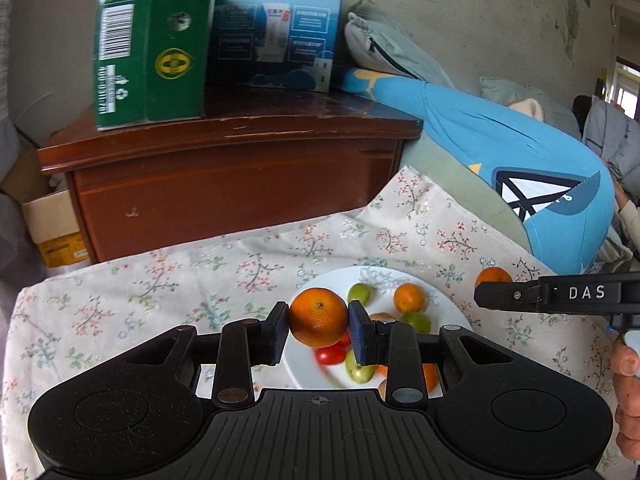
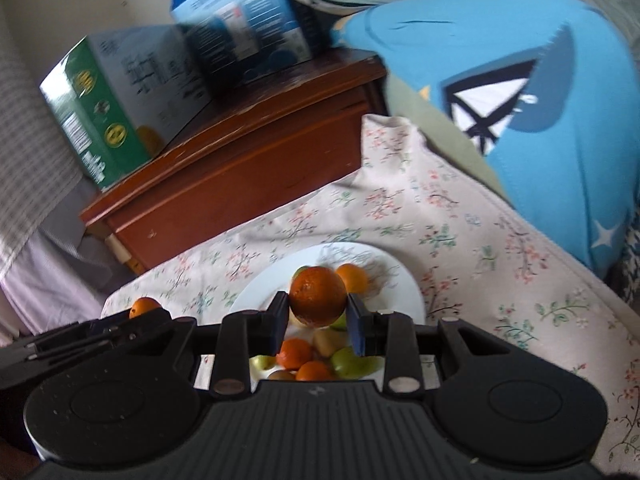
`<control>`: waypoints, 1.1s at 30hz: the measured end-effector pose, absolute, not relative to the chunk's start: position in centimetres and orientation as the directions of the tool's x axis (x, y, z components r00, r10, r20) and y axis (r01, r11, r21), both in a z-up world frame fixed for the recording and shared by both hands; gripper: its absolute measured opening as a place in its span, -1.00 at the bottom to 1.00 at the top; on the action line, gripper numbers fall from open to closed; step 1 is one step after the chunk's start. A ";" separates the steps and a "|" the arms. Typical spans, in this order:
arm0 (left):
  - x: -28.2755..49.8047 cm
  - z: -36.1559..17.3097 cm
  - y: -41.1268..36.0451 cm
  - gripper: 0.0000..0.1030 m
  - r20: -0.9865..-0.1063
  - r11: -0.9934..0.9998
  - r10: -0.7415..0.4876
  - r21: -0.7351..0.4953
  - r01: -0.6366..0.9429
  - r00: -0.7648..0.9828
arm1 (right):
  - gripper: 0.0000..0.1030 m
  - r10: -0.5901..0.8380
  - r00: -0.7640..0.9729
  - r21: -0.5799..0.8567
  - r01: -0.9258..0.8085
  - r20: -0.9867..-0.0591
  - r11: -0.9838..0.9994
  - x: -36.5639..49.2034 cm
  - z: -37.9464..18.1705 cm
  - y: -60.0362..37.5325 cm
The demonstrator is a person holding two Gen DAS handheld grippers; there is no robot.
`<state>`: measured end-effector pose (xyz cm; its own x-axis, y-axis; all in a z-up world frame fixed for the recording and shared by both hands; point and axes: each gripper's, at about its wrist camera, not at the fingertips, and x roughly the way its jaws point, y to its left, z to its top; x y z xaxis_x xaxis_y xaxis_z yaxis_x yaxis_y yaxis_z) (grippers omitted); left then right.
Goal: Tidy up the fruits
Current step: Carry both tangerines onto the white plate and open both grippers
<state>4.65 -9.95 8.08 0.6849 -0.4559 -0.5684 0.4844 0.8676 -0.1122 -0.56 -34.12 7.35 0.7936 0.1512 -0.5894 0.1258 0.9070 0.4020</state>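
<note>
Green carton (image 1: 150,40): upright on the wooden nightstand (image 1: 240,168), far left, just beside the blue carton (image 1: 276,24).
Cardboard box (image 1: 48,220): low, left of the nightstand, partly hidden.
Floral cloth (image 1: 160,280): spread over the surface, carrying the plate.
Left claw (image 1: 319,330): pinching an orange (image 1: 319,317) between its two pads, held above the near-left part of the plate.
White plate (image 1: 332,280): on the cloth, centre; holds green plums (image 1: 360,292), a small mandarin (image 1: 409,298), cherry tomatoes (image 1: 330,354) and a brownish fruit, possibly a kiwi, half hidden behind the right pad.
Right claw (image 2: 318,320): pinching a second orange (image 2: 318,296), held over the plate (image 2: 404,284); below it lie mandarins (image 2: 295,354) and a green fruit (image 2: 354,362). This view is motion-blurred, so finer detail is uncertain.
Right claw, seen from the left wrist (image 1: 492,294): comes in from the right edge, marked "DAS", its orange (image 1: 493,276) showing just over the finger.
Blue cushion (image 1: 520,160): right, behind the surface, resting against grey-green bedding (image 1: 384,48).
</note>
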 end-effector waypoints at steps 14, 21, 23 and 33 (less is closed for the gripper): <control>8.5 5.2 -12.5 -0.43 -0.613 0.843 -0.503 -0.190 0.504 0.610 | -0.40 0.129 0.733 0.471 0.282 -0.668 0.836 1.2 4.5 -36.0; 10.0 3.7 -13.6 -0.43 -0.638 0.838 -0.505 -0.198 0.509 0.582 | -0.40 0.118 0.708 0.446 0.299 -0.696 0.843 1.9 3.6 -35.3; 10.3 3.3 -13.8 -0.43 -0.643 0.835 -0.509 -0.205 0.511 0.573 | -0.39 0.118 0.702 0.443 0.301 -0.702 0.845 2.0 3.4 -35.2; 9.9 4.5 -13.9 0.29 -0.638 0.853 -0.475 -0.164 0.495 0.606 | -0.33 0.112 0.717 0.440 0.290 -0.688 0.850 2.0 3.9 -35.1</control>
